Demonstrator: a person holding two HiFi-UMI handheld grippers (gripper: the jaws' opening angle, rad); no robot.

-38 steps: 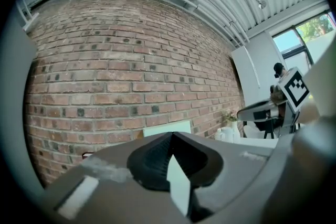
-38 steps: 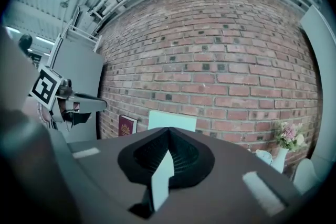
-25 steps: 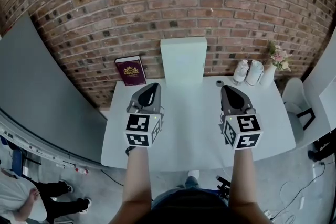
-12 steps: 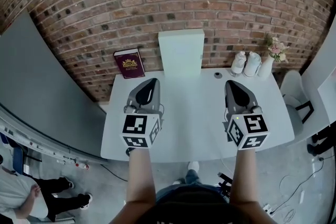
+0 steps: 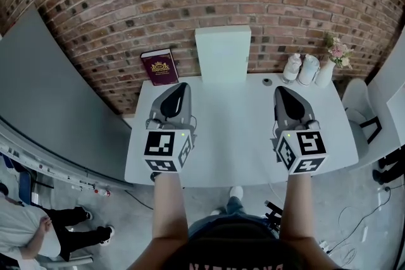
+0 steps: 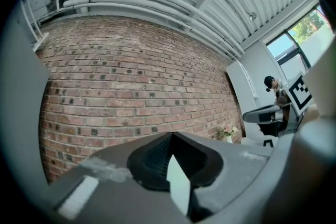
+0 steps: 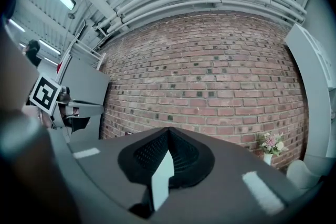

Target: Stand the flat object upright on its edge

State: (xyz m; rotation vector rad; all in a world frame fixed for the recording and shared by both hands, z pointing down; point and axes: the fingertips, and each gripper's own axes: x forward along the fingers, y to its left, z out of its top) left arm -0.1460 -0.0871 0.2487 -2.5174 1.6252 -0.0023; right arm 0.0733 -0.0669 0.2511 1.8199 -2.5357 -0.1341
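Head view: the left claw (image 5: 181,88) and right claw (image 5: 282,92) are level above the white bench (image 5: 231,136), one in the lower left of the frame and one in the lower right, both clenched with nothing in them. The flat object, a pale panel (image 5: 223,52), is at upper centre, upright on its lower edge at the back of the bench with its face against the brick wall, well apart from both claws. A maroon book (image 5: 159,66) leans at the wall just to its left.

Left gripper view: the left claw (image 6: 171,139) has its jaws pressed together and nothing between them; beyond is only brick.

Right gripper view: the right claw (image 7: 168,132) is likewise closed and empty, with flowers (image 7: 270,142) at lower right.

I judge the standing step done and the hands clear. The next move calls for little more than keeping both claws off the panel, since a nudge could tip it
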